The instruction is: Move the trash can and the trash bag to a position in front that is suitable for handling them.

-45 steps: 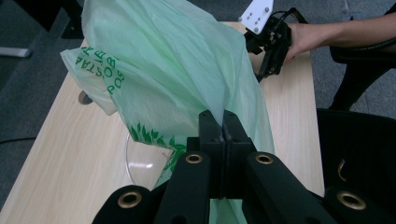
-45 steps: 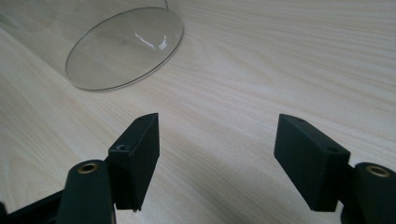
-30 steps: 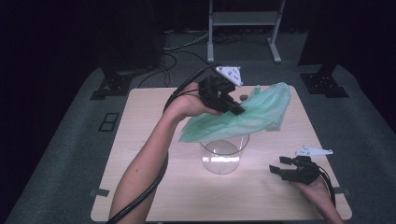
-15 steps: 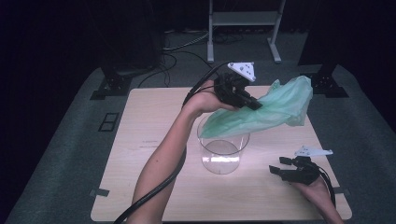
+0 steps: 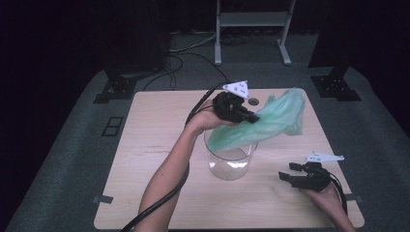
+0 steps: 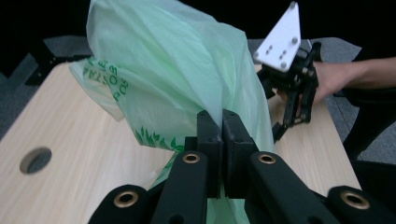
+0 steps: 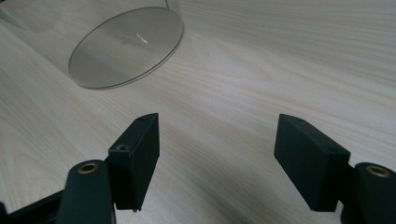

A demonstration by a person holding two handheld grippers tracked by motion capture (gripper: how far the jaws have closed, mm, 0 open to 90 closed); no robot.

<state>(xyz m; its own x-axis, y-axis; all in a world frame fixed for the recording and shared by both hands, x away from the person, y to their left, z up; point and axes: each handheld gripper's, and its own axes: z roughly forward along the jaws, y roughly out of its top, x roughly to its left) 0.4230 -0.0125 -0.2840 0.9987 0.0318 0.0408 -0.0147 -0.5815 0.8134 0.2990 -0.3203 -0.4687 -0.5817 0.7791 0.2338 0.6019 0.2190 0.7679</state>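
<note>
A thin pale green plastic bag (image 5: pixel 278 116) with green print hangs above the table, and my left gripper (image 5: pixel 252 117) is shut on a bunched part of it. Its lower end drapes over the rim of a clear glass cylinder (image 5: pixel 229 163) standing mid-table. In the left gripper view the jaws (image 6: pixel 222 119) stand pressed together with the bag (image 6: pixel 177 74) billowing up past them. My right gripper (image 5: pixel 289 172) rests open near the front right of the table, nothing between its jaws. In its own view (image 7: pixel 217 154) the glass cylinder's base (image 7: pixel 126 46) lies ahead to the left.
The light wooden table (image 5: pixel 154 130) has a small round hole (image 5: pixel 253 101) near its far edge. In the left gripper view the right gripper (image 6: pixel 292 116) and its hand are seen beyond the bag. A metal stand (image 5: pixel 251 29) and black equipment stand on the floor behind.
My left gripper has carried the bag to the right and then down, so the bag's lower end now hangs at the glass cylinder's rim. The right gripper has stayed where it was.
</note>
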